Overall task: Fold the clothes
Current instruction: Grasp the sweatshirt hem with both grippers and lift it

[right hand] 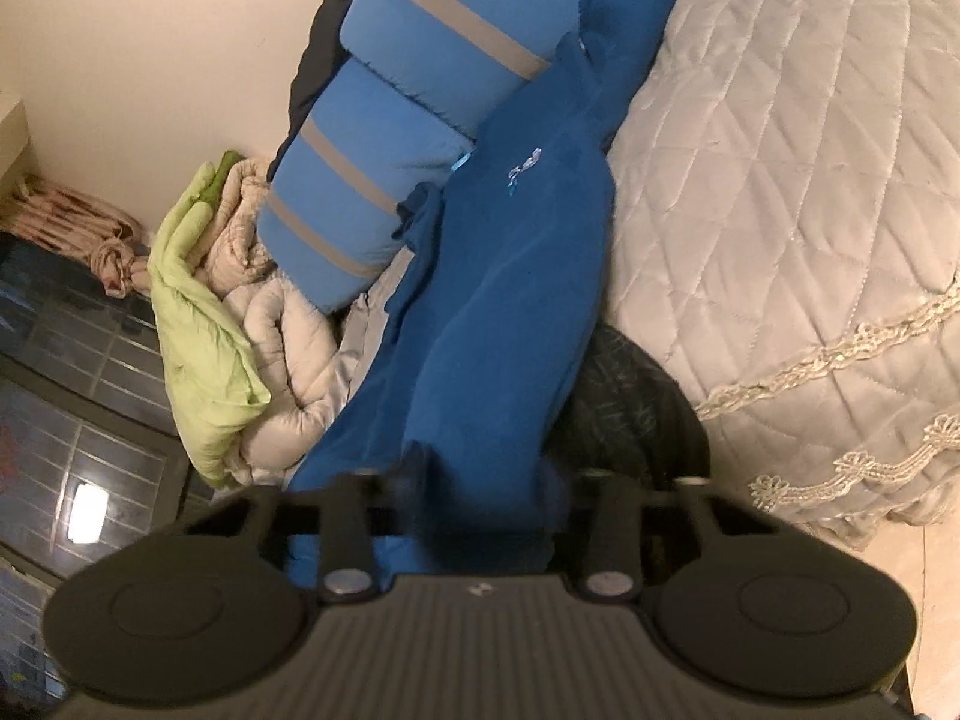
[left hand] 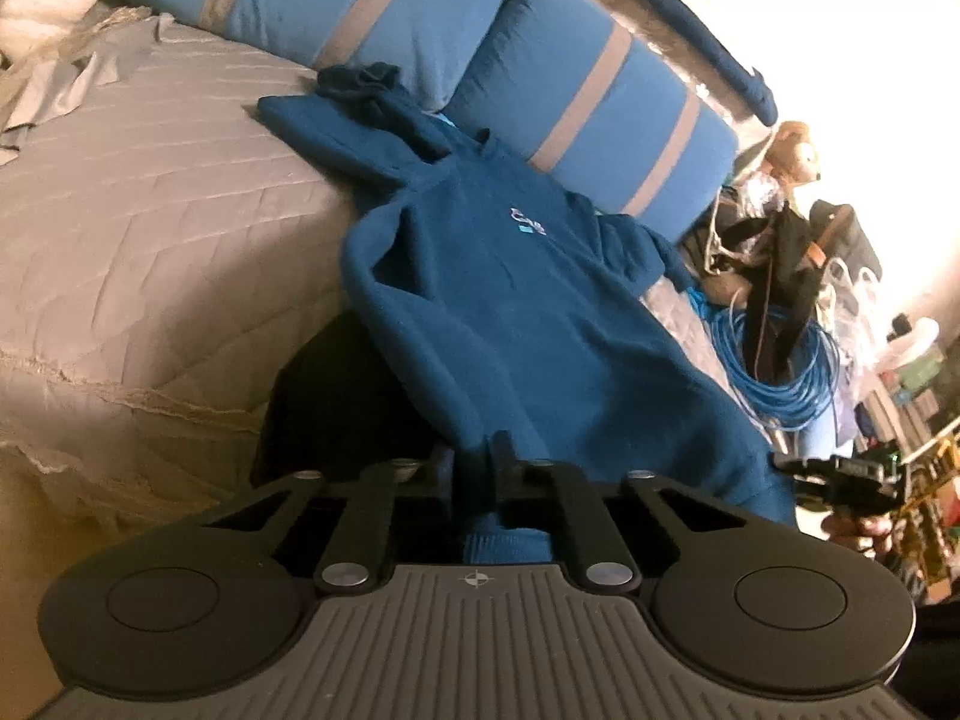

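The hoodie lies on the bed, its long axis running from both grippers toward the pillows. The left gripper pinches the near hem; the right gripper is clamped on the same edge.

The hoodie is a deep teal blue with a tiny pale-blue logo on the chest. Pillows behind it are brighter blue with grey stripes. The bedspread is silvery grey, diamond-quilted, with a cream lace trim. There's a lime-green blanket bunched up, plus a bright blue cable coil. Both hand-held grippers are black with ribbed grey bodies.
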Demonstrator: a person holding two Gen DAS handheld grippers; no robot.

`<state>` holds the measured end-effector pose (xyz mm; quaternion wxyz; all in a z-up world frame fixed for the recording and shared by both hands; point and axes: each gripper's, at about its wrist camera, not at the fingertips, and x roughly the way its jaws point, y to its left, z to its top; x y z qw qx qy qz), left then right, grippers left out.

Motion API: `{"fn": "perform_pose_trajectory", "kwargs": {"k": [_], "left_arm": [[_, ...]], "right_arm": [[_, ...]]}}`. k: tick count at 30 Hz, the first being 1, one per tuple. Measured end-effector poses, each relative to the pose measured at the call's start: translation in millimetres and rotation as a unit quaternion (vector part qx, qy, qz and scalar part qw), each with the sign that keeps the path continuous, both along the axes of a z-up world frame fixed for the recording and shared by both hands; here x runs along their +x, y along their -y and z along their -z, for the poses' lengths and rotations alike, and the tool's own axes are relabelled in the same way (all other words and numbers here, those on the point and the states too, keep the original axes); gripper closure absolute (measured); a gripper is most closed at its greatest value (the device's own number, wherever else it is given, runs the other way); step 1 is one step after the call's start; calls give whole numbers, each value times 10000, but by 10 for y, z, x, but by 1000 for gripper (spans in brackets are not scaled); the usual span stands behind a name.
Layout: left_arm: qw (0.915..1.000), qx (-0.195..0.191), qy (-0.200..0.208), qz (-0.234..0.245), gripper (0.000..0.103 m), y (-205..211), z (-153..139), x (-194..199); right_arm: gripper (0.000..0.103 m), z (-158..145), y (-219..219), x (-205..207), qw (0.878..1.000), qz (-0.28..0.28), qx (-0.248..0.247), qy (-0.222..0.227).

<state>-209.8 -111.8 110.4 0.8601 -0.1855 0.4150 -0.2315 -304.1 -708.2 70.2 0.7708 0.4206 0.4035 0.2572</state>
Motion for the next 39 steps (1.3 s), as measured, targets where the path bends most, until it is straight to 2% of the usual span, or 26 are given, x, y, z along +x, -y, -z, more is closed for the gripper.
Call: {"fn": "perform_pose_trajectory", "kwargs": {"k": [4, 6, 11, 16, 21, 24, 28, 30, 33, 34, 35, 36, 37, 38, 39], "left_arm": [[9999, -37, 131, 29, 95, -18, -70, -41], [9997, -112, 202, 3, 95, -58, -125, -65], [9984, -263, 425, -246, 96, -201, -304, -141], [9959, -356, 613, -566, 96, -402, -484, -256], [9951, -240, 639, -709, 96, -514, -525, -378], [9967, -101, 350, -728, 96, -479, -320, -352], [9972, 104, -13, -739, 96, -427, -41, -296], [9970, 110, -100, -762, 95, -447, 32, -286], [9964, 89, -123, -833, 89, -542, 49, -272], [9963, 124, -122, -844, 86, -574, 42, -267], [9960, 182, -107, -869, 77, -599, 29, -265], [9950, 313, -35, -944, 66, -610, -6, -272], [9938, 430, 61, -1026, 61, -638, -44, -280], [9927, 493, 146, -1092, 56, -663, -86, -282], [9915, 544, 230, -1159, 52, -687, -130, -284]], "right_arm": [[91, -150, -19, -28, 9997, 99, -210, 106], [93, -245, -15, -48, 9992, 172, -314, 182], [97, -628, 19, -151, 9959, 276, -575, 635], [98, -906, 60, -284, 9923, 430, -750, 890], [98, -1069, 80, -474, 9908, 457, -782, 1010], [98, -1042, 62, -570, 9911, 380, -902, 908], [98, -748, 29, -571, 9933, 358, -1032, 378], [98, -597, 7, -564, 9933, 344, -1094, 155], [98, -505, -43, -561, 9928, 265, -1168, 76], [91, -503, -47, -544, 9926, 240, -1190, 56], [88, -505, -34, -535, 9923, 244, -1214, 20], [80, -508, -19, -527, 9920, 251, -1238, -17], [55, -522, -6, -523, 9910, 272, -1308, -14], [46, -550, 9, -517, 9895, 324, -1408, 12], [26, -579, 25, -511, 9878, 379, -1511, 40]]}}
